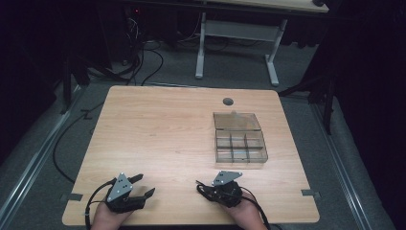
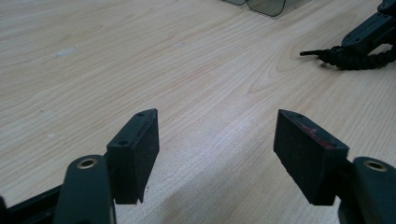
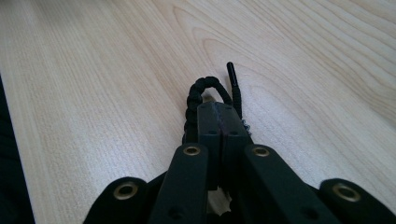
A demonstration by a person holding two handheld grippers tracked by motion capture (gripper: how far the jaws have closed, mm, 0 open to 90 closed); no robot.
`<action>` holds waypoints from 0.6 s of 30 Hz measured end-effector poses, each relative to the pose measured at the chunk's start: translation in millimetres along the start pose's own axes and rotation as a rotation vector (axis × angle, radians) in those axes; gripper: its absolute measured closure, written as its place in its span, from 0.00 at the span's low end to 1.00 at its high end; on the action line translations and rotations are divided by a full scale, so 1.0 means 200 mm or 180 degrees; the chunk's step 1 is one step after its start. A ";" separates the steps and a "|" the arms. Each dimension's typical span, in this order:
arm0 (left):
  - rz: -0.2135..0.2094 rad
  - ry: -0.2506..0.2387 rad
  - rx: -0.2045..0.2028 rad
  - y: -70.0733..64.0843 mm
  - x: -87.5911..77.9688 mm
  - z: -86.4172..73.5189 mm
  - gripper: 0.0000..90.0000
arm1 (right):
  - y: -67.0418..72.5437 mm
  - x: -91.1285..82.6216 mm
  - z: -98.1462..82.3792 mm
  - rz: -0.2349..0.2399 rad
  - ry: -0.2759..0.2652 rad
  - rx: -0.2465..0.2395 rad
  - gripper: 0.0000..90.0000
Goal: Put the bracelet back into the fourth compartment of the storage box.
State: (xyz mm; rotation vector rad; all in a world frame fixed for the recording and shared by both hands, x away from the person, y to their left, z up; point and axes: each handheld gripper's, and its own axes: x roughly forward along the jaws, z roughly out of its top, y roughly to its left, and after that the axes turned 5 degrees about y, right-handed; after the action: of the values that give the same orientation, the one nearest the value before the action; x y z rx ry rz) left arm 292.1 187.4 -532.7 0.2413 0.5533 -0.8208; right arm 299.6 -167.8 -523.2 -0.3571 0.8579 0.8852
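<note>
Light wood table (image 1: 163, 139) w/ rounded corners sits on grey carpet; dark surroundings, a white-legged desk (image 1: 239, 43) and loose cables at the back, mostly lost in shadow. Toward the table's far right, near a round grommet hole (image 1: 228, 101), is a clear plastic compartment box (image 1: 239, 143), lid swung open behind it; contents can't be made out. Left gripper (image 1: 141, 188) sits at the near edge, left side, held by a hand cut off at the frame bottom; jaws spread wide, nothing between them, just bare wood in the left gripper view. Its pads (image 2: 140, 149) are black, one w/ a reddish smear on top. Right gripper (image 1: 206, 188) at the near edge, centre-right, well apart from the box; jaws pressed together on a black braided cord (image 3: 198, 95), which loops out past the tips, w/ a stiff black end (image 3: 232, 77) pointing away. Rest of the cord is hidden under the jaws. Same cord also visible in the left gripper view, upper right, lying on the wood (image 2: 359, 58).
</note>
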 end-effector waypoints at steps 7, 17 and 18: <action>0.0000 0.0003 0.0000 0.00 0.00 0.00 0.35 | -0.06 -0.01 -0.01 -0.0095 -0.0042 0.0126 1.00; -0.0002 0.0002 0.0001 0.00 0.00 0.00 0.35 | -0.17 -0.05 -0.05 -0.0279 -0.0069 0.0441 1.00; -0.0002 0.0003 0.0000 0.00 0.00 0.00 0.35 | -0.18 -0.05 -0.06 -0.0301 -0.0076 0.0469 1.00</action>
State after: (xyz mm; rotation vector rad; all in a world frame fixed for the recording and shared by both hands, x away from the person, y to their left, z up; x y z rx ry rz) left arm 292.2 187.4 -532.7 0.2416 0.5543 -0.8214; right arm 319.5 -201.8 -524.4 -0.2562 0.8717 0.7330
